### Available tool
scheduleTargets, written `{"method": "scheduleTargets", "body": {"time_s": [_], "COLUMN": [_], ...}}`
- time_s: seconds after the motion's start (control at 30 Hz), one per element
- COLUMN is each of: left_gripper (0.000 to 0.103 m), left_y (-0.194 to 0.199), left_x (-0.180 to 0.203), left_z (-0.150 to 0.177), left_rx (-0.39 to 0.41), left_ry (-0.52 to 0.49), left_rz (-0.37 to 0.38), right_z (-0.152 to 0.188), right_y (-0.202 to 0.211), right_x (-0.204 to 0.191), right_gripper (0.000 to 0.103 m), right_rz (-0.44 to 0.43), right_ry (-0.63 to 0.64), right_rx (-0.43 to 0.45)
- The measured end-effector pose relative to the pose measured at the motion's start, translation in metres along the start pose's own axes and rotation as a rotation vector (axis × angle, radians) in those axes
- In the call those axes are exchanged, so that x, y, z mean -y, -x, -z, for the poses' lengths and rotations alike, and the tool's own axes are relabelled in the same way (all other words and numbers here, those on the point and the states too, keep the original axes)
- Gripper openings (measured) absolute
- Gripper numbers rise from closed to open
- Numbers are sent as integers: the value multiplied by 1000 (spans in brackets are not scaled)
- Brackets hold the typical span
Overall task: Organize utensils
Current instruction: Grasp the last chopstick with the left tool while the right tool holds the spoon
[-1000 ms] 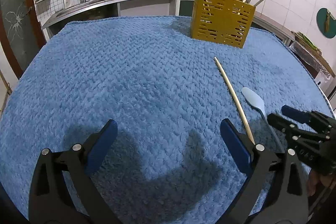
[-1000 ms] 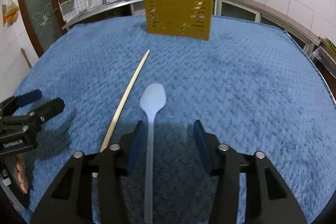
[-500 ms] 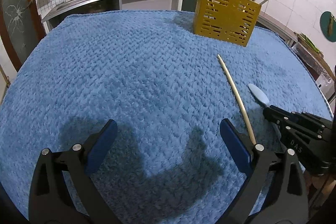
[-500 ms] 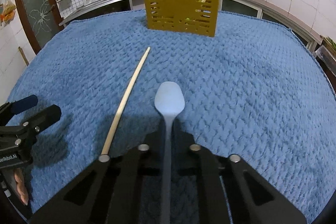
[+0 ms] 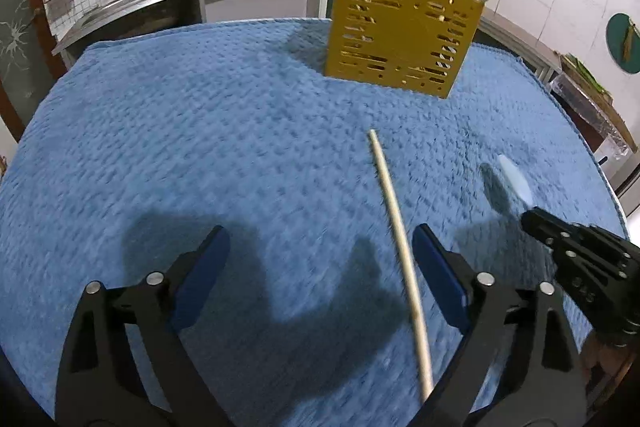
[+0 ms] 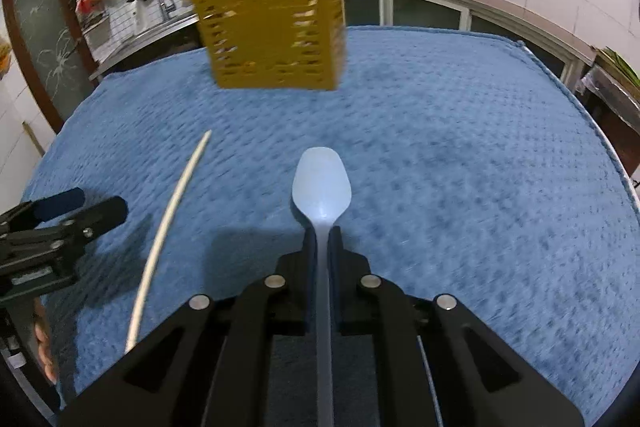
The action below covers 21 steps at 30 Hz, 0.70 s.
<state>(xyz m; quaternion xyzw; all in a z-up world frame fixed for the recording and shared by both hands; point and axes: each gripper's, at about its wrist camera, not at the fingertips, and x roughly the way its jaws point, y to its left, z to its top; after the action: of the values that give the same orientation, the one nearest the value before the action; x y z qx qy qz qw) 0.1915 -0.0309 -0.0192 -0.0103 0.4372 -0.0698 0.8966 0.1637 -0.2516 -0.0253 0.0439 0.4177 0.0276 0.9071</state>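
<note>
Gripping the spoon (image 6: 322, 183), right tool (image 6: 322, 239) overhangs open blue cloth (image 6: 460, 155).

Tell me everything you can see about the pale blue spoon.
The pale blue spoon looks like smooth plastic, with an oval bowl and a long thin handle. The right gripper is shut on the handle just behind the bowl, which points toward the yellow caddy. The bowl hangs above the blue cloth, casting a shadow on it.
</note>
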Motion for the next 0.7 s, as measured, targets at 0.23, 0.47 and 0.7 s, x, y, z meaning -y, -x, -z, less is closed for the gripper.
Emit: {"method": "scheduleTargets", "body": {"time_s": [0.23, 0.47, 0.7], "left_gripper": [66, 27, 18], "left_y": [-32, -57, -70], "left_x": [28, 46, 55], "left_z": [-23, -38, -47], "left_rx": [-40, -76, -93], "left_ry": [-21, -71, -101], "left_rz": [17, 28, 47], "right_z": [-12, -22, -28], "right_y": [-9, -24, -36], "right_x": [32, 48, 46], "right_gripper": [7, 7, 7], "right_rz": [34, 44, 37], "right_ry": [-26, -51, -58], "right_rx": [-1, -15, -46]}}
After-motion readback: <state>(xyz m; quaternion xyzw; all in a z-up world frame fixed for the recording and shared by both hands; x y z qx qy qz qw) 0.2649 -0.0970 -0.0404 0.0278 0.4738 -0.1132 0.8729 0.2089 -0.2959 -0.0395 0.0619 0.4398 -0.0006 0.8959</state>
